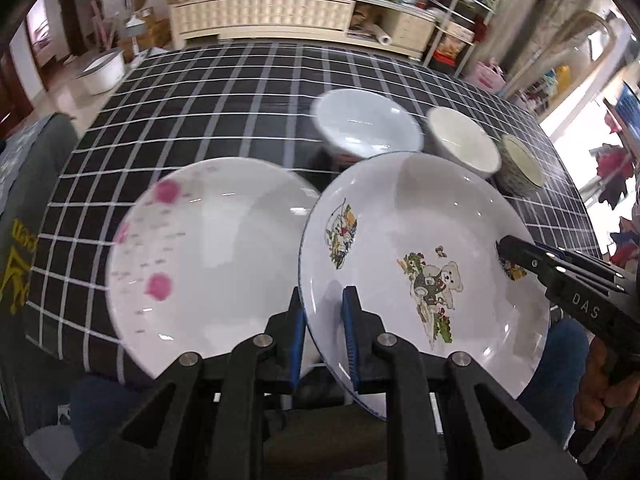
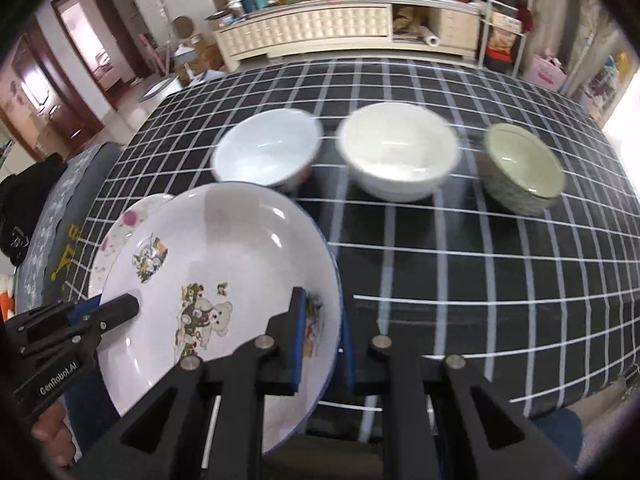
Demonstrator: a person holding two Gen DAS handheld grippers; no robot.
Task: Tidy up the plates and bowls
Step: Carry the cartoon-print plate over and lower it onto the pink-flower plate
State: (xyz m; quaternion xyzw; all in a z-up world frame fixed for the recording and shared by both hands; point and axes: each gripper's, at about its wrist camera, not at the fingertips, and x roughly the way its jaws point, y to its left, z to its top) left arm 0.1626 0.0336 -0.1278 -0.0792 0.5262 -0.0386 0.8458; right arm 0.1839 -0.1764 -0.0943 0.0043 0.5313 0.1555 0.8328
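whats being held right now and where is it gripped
The bear plate is held by both grippers: the left gripper pinches its near-left rim, and the right gripper pinches the opposite rim.

Cluttered cream sideboard [image 2: 320,28], dark wooden doorway [image 2: 86,36], bright window [image 1: 576,92] right

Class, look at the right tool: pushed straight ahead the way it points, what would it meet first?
Probably the white bowl, the middle of three. The right tool grips the bear plate's rim, with bare tablecloth ahead; depth is uncertain.
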